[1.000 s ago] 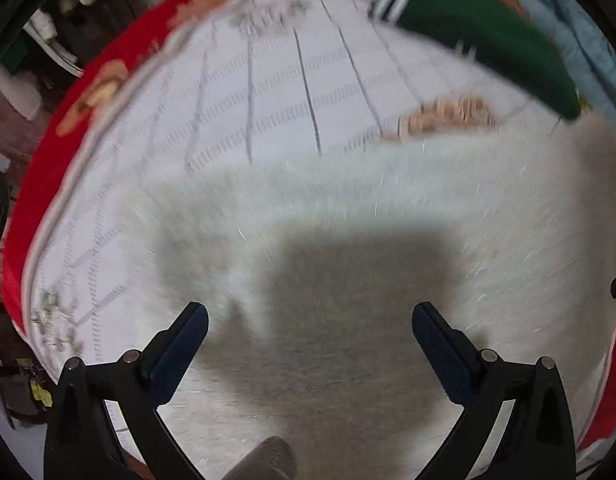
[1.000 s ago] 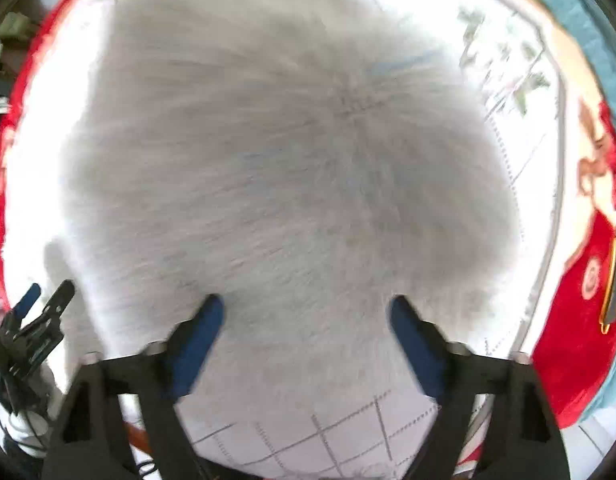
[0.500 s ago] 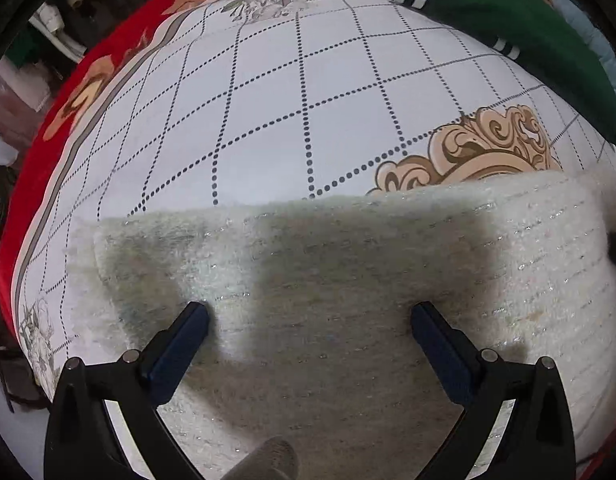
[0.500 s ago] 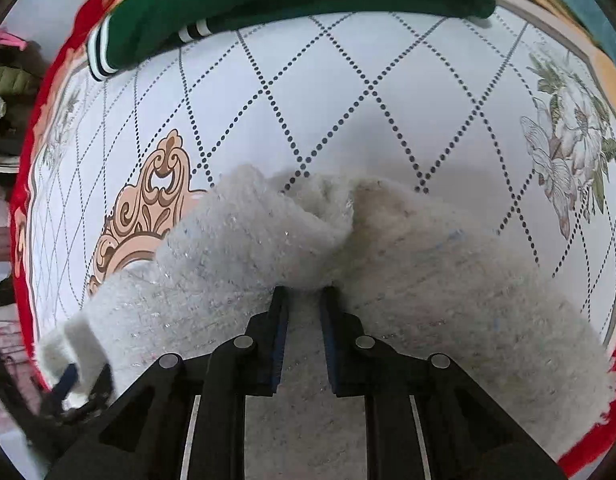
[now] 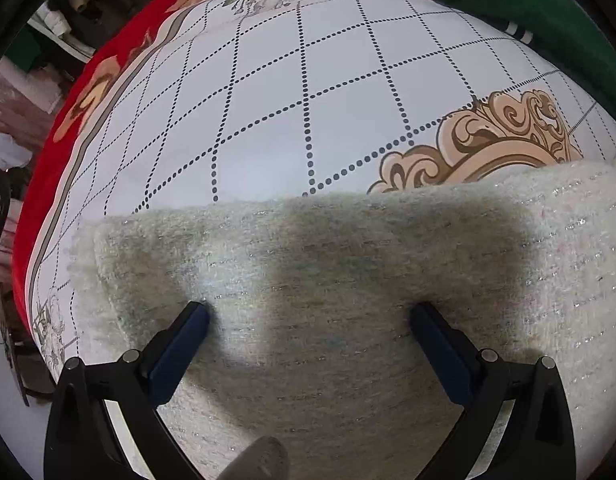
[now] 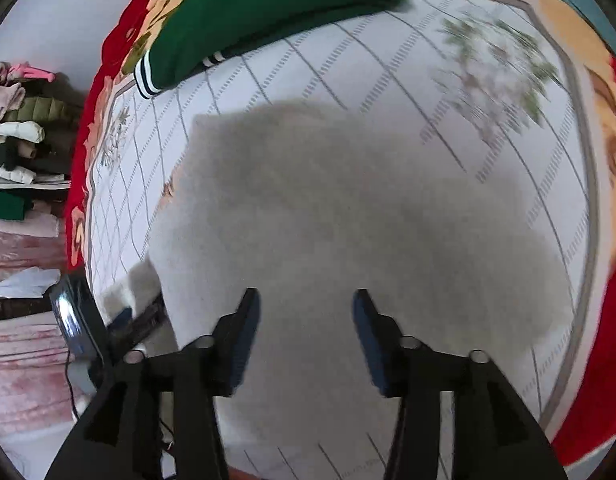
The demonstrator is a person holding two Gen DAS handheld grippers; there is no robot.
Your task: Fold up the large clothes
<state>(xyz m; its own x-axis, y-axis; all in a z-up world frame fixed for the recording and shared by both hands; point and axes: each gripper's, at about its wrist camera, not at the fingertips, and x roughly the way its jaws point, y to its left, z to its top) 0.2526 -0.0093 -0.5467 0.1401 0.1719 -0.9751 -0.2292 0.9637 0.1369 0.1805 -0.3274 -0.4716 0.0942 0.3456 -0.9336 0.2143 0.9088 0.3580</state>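
Jaws, left gripper (image 5: 310, 314): spread wide, nothing between the pads, poised over the knit.
Jaws, right gripper (image 6: 305, 306): parted, just been opening, nothing pinched; knit lies under the gap, not gripped.
Task thing: fuzzy cream sweater (image 5: 348, 280), lying flat on the bed cover (image 5: 267, 120), folded into a broad band.
Sweater in right view: pale blurred mass (image 6: 348, 208) filling the middle, grey shadow over its upper half.
Sweater edges: far fold edge runs straight across the left view, just short of the tan scroll motif (image 5: 504, 132); left end rounded, with a fringe of loose fluff.
Sweater texture: thick, hairy knit, faint horizontal rows with glinting threads.
Open room: bare cover beyond the far edge in the left view; a strip of cover also free at the sweater's left end.
Cover: smooth white fabric, dotted diamond grid, grey flower prints, grey border line, then red band (image 5: 47, 160) with orange flowers.
Green garment (image 6: 259, 12): dark green, folded, white-striped cuff, lies at the far side of the cover, well apart from the sweater.
Beside bed: stack of folded clothes (image 6: 23, 148) at left in the right view; dark device with a lit screen (image 6: 73, 316) near the bed's edge, details unclear.
Blur: right view smeared, fine detail lost.
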